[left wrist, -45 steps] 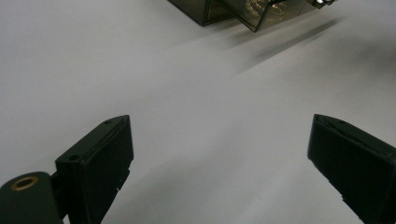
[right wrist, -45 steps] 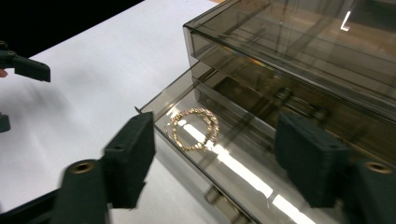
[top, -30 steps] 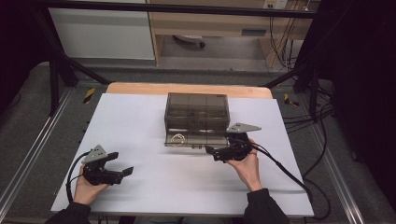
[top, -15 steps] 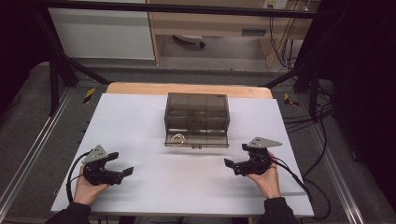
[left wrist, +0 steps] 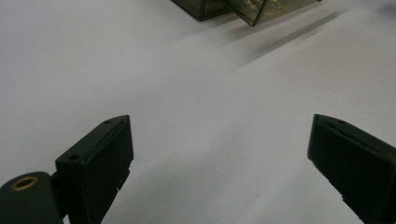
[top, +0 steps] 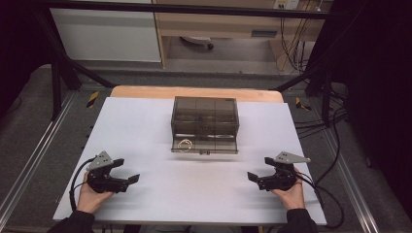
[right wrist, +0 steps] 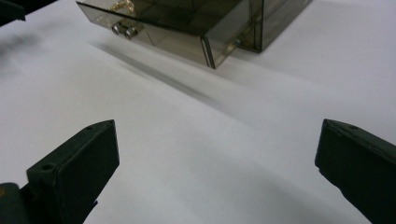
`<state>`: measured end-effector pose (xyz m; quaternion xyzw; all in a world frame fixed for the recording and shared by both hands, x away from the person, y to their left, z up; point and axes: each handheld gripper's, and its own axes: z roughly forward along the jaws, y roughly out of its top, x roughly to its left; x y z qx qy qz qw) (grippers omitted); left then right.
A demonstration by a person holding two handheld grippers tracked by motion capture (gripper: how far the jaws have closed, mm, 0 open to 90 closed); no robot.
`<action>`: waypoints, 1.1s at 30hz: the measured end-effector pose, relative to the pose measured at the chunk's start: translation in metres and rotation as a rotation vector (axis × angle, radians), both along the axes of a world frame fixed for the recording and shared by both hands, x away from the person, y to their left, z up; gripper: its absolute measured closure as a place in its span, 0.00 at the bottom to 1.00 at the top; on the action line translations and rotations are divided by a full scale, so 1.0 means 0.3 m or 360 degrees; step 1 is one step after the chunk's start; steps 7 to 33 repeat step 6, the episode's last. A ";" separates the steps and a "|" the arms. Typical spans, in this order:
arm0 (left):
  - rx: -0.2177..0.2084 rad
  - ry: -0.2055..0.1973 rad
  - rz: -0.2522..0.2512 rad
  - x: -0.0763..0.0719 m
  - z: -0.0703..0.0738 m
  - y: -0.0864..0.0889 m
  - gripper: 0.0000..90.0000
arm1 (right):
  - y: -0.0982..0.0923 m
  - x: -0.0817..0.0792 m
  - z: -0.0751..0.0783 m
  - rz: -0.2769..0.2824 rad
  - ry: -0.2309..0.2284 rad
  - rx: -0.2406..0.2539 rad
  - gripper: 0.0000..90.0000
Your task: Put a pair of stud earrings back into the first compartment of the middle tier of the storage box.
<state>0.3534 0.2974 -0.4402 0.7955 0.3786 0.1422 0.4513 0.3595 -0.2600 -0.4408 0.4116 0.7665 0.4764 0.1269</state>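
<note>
1. A dark see-through box [top: 205, 119] sits in the middle of the white table [top: 145, 126].
2. Its bottom drawer [top: 206, 144] is pulled out, with a gold ring [top: 184, 144] inside.
3. The left gripper [top: 127, 173] rests near the table's front left, jaws wide apart, holding nothing.
4. The right gripper [top: 253, 177] rests front right, jaws also wide apart.

We are looking at a laboratory recording station. A white worktop [top: 145, 126] is sitting inside a black metal frame [top: 58, 73], and aluminium rails [top: 29, 165] are running along the grey floor on both sides. Bundled cables [top: 316, 126] are trailing across the floor at the right, and plain cabinets [top: 107, 34] are standing behind, with yellow-black hazard tape [top: 92, 98] marking the floor.
</note>
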 end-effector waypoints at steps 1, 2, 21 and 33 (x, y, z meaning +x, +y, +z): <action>0.0001 -0.0001 0.0000 0.000 0.000 0.000 0.08 | -0.004 0.000 -0.005 0.0005 0.0008 -0.0006 0.00; 0.0001 -0.0001 0.0002 0.000 0.001 0.000 0.08 | -0.007 0.000 -0.009 0.0005 0.0014 -0.0006 0.00; 0.0005 -0.0001 0.0002 0.000 0.000 -0.001 0.08 | -0.011 0.000 -0.015 0.0018 0.0017 -0.0018 0.00; 0.0005 -0.0001 0.0002 0.000 0.000 -0.001 0.08 | -0.011 0.000 -0.015 0.0018 0.0017 -0.0018 0.00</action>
